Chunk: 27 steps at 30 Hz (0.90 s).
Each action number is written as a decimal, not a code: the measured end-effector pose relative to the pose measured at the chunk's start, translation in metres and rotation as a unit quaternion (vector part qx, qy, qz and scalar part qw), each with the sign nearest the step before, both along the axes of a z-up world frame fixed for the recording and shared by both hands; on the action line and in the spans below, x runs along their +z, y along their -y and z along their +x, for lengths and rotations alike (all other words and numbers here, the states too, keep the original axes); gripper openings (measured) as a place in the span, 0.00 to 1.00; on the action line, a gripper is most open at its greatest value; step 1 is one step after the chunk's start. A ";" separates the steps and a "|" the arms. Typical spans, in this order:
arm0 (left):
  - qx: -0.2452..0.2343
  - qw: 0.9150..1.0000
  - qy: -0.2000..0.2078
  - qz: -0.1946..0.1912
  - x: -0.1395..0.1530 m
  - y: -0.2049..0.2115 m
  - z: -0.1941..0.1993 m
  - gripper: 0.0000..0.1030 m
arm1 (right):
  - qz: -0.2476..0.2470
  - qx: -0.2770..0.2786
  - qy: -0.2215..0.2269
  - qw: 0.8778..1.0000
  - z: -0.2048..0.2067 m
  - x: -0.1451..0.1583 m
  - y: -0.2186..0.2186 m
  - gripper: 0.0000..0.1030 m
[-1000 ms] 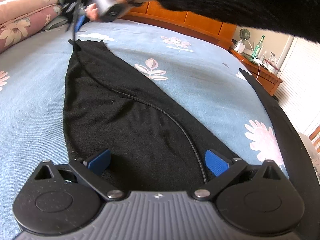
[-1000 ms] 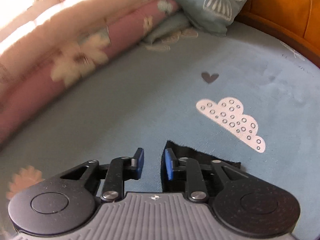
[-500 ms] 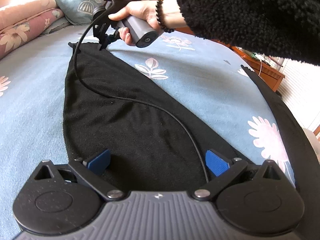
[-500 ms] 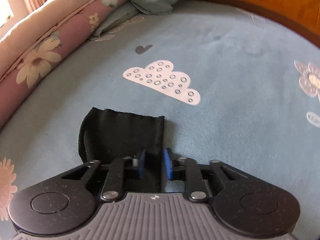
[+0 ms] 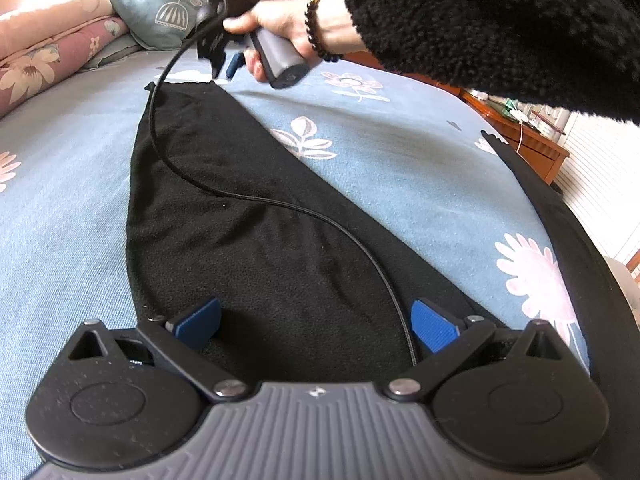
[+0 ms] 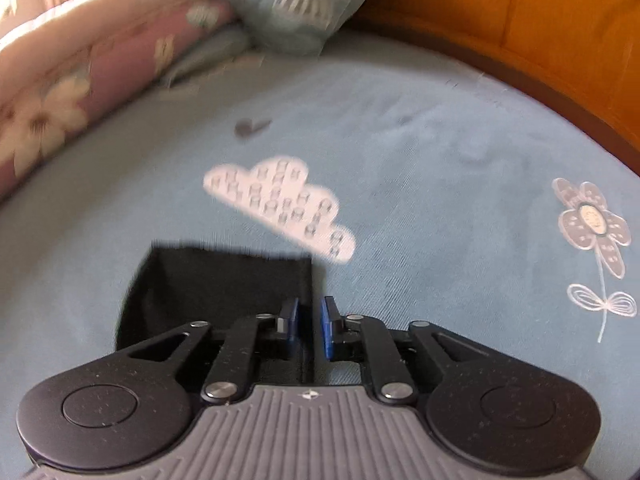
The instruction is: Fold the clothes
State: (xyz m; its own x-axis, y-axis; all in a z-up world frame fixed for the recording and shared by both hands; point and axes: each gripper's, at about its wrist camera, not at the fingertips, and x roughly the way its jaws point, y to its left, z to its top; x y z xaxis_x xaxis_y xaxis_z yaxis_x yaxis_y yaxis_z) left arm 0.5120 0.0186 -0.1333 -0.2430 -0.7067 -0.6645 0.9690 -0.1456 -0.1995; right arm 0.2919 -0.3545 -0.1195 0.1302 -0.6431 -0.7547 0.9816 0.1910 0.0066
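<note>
Compared with a second earlier, the right gripper point(image 6: 307, 326) had swung over from bare sheet onto the far end of the black garment point(image 5: 248, 232), and the cloud print point(image 6: 280, 208) had slid toward the middle of its view. Nothing on the left side had budged.

So the bed point(image 5: 400, 160) was basically the whole scene: blue sheet, with the garment lying long and flat on it, from right under the left gripper point(image 5: 316, 324) up to its narrow far hem point(image 6: 228, 276) near the pillow point(image 5: 160, 8). A second dark strip point(image 5: 560, 240) ran along the right edge of the left view; I couldn't tell if it was part of the same garment.

For the step itself, I'd say it was grabbing that far hem to fold it back toward the near end. To do it well you'd want both layers of the corner properly between the pads, not just the top one, and the cable point(image 5: 280, 204) draped over the cloth kept clear of the fold.

Pose-wise, the person's right hand point(image 5: 280, 28) was reaching across from a fuzzy black sleeve point(image 5: 500, 24), gripper tilted steeply down at the hem corner. Its jaws were nearly together but easing apart, straddling the garment's right edge, and I didn't see the pads pressing on it. Left gripper sat low over the near end, angled down, jaws spread wide with cloth under them, holding nothing.
</note>
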 end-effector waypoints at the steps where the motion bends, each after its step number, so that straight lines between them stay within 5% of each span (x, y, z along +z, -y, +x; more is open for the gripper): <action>1: 0.000 1.000 0.000 0.000 0.000 0.000 0.000 0.98 | -0.010 -0.011 0.014 1.000 -0.002 0.006 -0.004 0.22; 4: 0.001 1.000 0.000 0.000 0.000 0.000 -0.001 0.98 | 0.009 0.026 0.049 0.998 0.007 0.016 -0.009 0.22; 7: 0.000 1.000 -0.002 0.000 0.000 0.000 0.000 0.98 | 0.040 0.062 0.038 0.997 0.028 0.014 -0.011 0.22; 12: 0.001 1.000 -0.009 0.001 0.001 0.000 0.003 0.98 | 0.017 0.070 0.042 0.997 0.053 0.015 -0.009 0.22; 14: 0.000 1.000 -0.011 0.001 0.001 0.000 0.003 0.98 | 0.012 0.080 0.021 0.996 0.068 0.014 -0.004 0.32; 18: 0.001 1.000 -0.022 0.000 0.001 -0.001 0.007 0.98 | -0.025 0.098 -0.058 0.993 0.093 0.014 0.006 0.33; 22: 0.003 0.999 -0.035 -0.001 0.001 -0.001 0.011 0.98 | -0.030 0.060 -0.092 0.993 0.076 0.013 0.026 0.44; 27: 0.005 0.999 -0.033 -0.003 0.001 -0.001 0.009 0.98 | 0.003 0.006 -0.041 0.999 0.025 -0.001 0.036 0.48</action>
State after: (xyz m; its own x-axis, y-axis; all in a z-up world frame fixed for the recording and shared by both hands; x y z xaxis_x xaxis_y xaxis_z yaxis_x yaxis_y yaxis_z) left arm 0.5209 0.0198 -0.1324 -0.2799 -0.7126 -0.6433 0.9549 -0.1378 -0.2629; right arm 0.3166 -0.3907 -0.1207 0.0762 -0.6373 -0.7669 0.9765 0.2034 -0.0720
